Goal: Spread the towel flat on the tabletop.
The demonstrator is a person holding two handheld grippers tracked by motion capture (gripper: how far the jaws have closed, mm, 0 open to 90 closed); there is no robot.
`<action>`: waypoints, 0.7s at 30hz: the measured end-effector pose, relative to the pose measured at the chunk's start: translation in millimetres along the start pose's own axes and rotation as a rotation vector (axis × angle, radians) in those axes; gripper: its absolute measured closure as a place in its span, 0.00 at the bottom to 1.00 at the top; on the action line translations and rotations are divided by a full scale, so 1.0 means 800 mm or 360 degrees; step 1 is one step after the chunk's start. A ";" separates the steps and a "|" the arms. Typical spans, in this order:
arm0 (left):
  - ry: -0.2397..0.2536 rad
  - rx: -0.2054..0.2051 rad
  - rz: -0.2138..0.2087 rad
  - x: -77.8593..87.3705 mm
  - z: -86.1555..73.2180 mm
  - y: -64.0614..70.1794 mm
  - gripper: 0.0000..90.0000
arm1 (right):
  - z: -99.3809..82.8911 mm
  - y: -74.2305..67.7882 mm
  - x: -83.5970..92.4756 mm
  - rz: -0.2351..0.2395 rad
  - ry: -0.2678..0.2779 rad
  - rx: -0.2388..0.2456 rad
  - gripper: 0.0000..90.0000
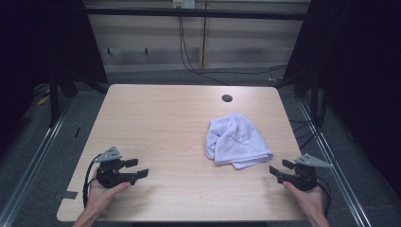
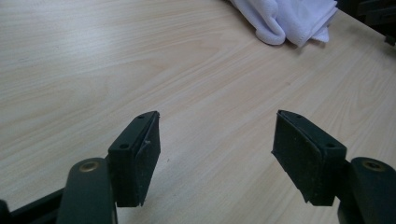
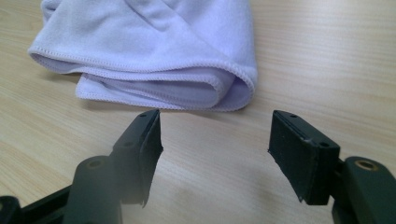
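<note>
High view puts my right tool [image 1: 278, 171], jaws wide and empty, just beside the crumpled white towel [image 1: 236, 139]; my left tool [image 1: 135, 169], equally open, sits well apart.

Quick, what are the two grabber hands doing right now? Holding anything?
Left gripper: open, holding nothing, above bare table.
Right gripper: open, holding nothing, close to the white cloth but not touching it.
</note>
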State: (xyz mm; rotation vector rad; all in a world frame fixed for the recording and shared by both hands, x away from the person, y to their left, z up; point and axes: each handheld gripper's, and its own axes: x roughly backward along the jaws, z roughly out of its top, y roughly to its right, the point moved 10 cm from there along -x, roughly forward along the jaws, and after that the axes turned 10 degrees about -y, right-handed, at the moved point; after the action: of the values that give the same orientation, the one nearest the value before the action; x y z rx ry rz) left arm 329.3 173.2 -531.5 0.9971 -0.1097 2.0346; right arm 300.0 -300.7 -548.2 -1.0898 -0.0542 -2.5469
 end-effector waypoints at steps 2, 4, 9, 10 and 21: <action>-0.0022 0.0004 -0.0002 -0.004 -0.001 -0.001 0.41 | 0.009 0.001 0.001 -0.0041 0.0008 0.0068 0.42; -0.0042 0.0007 -0.0014 -0.009 -0.001 -0.003 0.41 | 0.030 -0.001 0.004 -0.0016 0.0062 0.0084 0.42; -0.0052 -0.0014 -0.0034 -0.014 0.001 -0.001 0.42 | 0.069 -0.020 -0.006 0.0184 0.0120 0.0085 0.41; -0.0054 -0.0021 -0.0055 -0.014 0.001 0.001 0.42 | 0.073 -0.022 -0.011 0.0204 0.0107 0.0104 0.41; -0.0026 -0.0093 -0.0074 -0.006 0.001 0.017 0.39 | 0.112 -0.032 -0.059 0.0288 0.0058 0.0132 0.36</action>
State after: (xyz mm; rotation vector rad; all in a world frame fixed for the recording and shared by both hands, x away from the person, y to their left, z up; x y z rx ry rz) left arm 321.5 160.9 -531.0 0.9713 -0.1528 1.9703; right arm 382.5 -245.7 -516.0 -0.9711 -0.0490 -2.3804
